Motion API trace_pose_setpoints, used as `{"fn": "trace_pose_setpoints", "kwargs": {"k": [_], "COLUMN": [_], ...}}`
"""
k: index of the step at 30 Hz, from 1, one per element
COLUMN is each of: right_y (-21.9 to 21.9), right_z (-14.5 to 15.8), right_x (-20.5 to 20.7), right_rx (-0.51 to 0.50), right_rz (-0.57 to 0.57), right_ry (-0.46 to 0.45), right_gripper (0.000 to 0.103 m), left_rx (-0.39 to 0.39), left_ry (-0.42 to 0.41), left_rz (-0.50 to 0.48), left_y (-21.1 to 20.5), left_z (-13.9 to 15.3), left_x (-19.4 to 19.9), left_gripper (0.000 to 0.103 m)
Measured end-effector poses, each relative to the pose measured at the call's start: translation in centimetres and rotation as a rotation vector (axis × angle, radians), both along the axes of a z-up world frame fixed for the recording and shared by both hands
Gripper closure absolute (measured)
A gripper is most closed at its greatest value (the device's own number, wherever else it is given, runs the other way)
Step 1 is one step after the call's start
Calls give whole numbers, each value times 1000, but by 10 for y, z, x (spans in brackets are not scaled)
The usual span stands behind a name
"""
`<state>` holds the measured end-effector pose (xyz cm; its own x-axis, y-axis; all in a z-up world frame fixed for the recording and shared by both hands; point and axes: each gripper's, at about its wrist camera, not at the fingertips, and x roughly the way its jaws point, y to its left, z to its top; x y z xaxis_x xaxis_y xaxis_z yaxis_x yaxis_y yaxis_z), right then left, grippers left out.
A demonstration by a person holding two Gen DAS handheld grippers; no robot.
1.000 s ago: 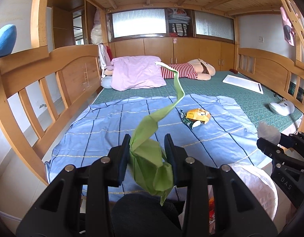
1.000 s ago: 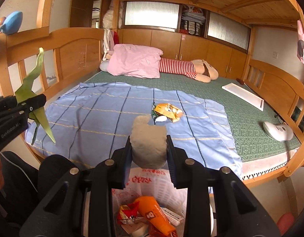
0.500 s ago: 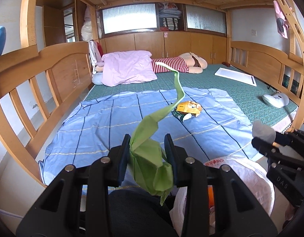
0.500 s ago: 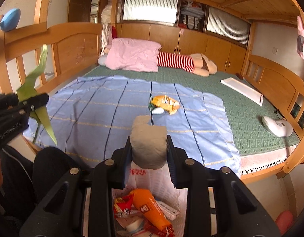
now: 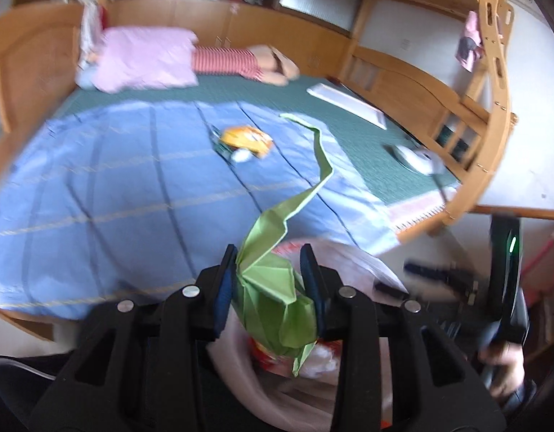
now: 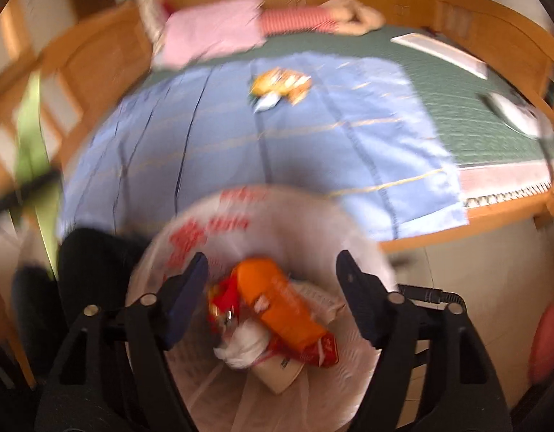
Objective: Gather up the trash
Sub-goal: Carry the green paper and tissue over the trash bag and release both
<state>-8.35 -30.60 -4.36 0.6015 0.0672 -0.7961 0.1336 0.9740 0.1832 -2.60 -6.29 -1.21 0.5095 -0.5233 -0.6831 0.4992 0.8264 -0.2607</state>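
My left gripper point(image 5: 269, 280) is shut on a crumpled green paper strip point(image 5: 273, 288) and holds it above the white plastic trash bag point(image 5: 352, 262). My right gripper point(image 6: 273, 280) is open and empty, right over the same bag point(image 6: 212, 230), which holds an orange packet point(image 6: 280, 298), red wrappers and white paper. An orange snack wrapper point(image 5: 246, 138) lies on the blue sheet point(image 5: 115, 180) mid-bed; it also shows in the right wrist view point(image 6: 280, 82). The green strip shows blurred at the left of the right wrist view point(image 6: 32, 136).
The bed has wooden rails point(image 5: 468, 133) on all sides. A pink pillow point(image 5: 147, 57) and a striped doll point(image 5: 237, 61) lie at its head. A white flat board point(image 5: 345, 104) and a white device point(image 5: 414, 156) lie on the green mat at the right.
My right gripper has opened and the grey-beige wad it held is gone from its jaws. Both grippers have tilted down over the trash bag; the left still grips the green paper.
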Motion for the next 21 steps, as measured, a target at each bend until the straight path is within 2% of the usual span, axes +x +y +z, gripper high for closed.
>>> {"fn": "trace_pose_setpoints", "kwargs": {"k": [3, 4, 5, 6, 9, 12, 17, 21], "right_y": [-24, -31, -35, -41, -51, -51, -42, -22], "right_z": [16, 18, 21, 21, 17, 13, 19, 11], "right_x": [-6, -8, -7, -8, -1, 14, 73, 164], "right_rx": [39, 44, 48, 55, 81, 98, 33, -145], "right_rz": [-92, -114, -134, -155, -190, -184, -125, -57], "right_ry": [-70, -79, -83, -84, -67, -56, -96, -101], "right_gripper": [26, 26, 25, 25, 25, 25, 25, 25], "left_rx": [11, 12, 11, 11, 31, 31, 43, 95], "left_ry": [35, 59, 84, 101, 109, 80, 17, 8], "left_rz": [-86, -135, -175, -199, -229, -178, 13, 214], "left_y": [-16, -23, -28, -32, -41, -31, 18, 64], "left_z": [-13, -19, -24, -28, -37, -36, -27, -39], "left_x": [-5, -7, -8, -10, -9, 7, 56, 114], "left_gripper": [61, 44, 21, 14, 12, 11, 10, 10]}}
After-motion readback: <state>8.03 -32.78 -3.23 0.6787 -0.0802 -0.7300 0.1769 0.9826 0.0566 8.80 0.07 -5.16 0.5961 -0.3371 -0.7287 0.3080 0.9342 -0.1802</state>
